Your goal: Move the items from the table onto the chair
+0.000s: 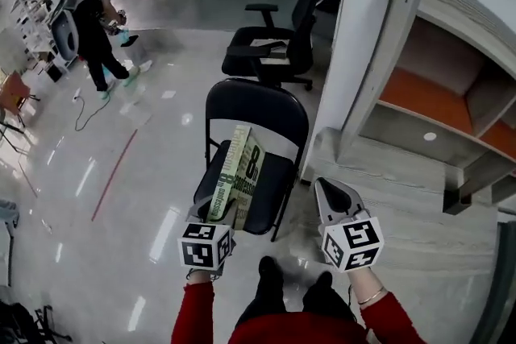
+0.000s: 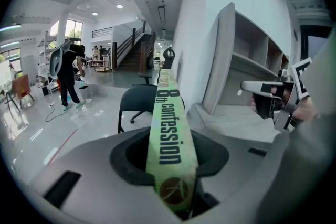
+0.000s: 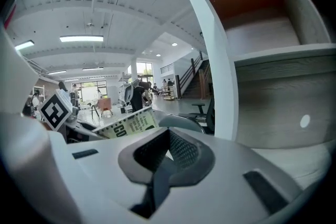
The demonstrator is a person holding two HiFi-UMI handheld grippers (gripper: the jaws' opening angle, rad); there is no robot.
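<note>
Glossy floor [image 1: 145, 173], chair [image 1: 266, 113] ahead: left gripper [image 1: 216, 215] fingers pinch the book [image 1: 238, 173], lengthwise toward the seat (right gripper [image 1: 334, 193] fingers together, empty).

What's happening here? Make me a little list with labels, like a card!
Left gripper: shut on the green book
Where the book is: held on edge above the seat of the black folding chair, not yet let go
Right gripper: shut, holding nothing, beside that chair
Behind: a black office chair
</note>
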